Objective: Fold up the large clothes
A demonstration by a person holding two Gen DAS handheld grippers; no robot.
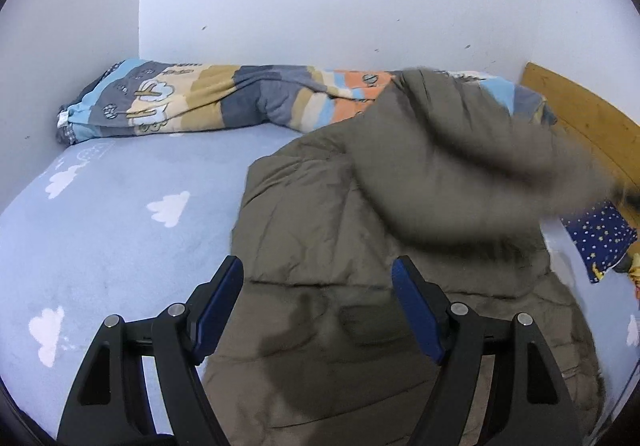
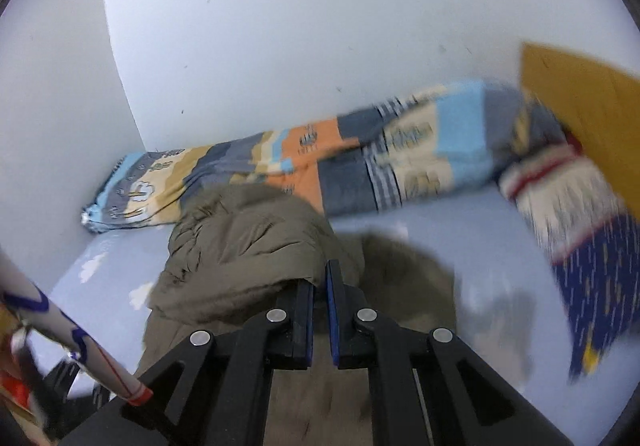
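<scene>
While the right hand-held gripper (image 2: 320,276) pinches the jacket's (image 2: 248,242) edge, the left hand-held gripper (image 1: 318,272) gapes.

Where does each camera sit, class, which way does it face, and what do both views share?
Left wrist: on the left gripper, jaws open, looking over the olive jacket on the bed.
Right wrist: on the right gripper, jaws shut on jacket fabric, facing the wall corner.
Shared: jacket, bed, patterned quilt, wooden headboard.

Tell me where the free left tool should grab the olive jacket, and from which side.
Probably the jacket's left edge, approached from the bare sheet side. That border lies flat and exposed. The left tool is open; the right tool already pinches a lifted fold.
</scene>
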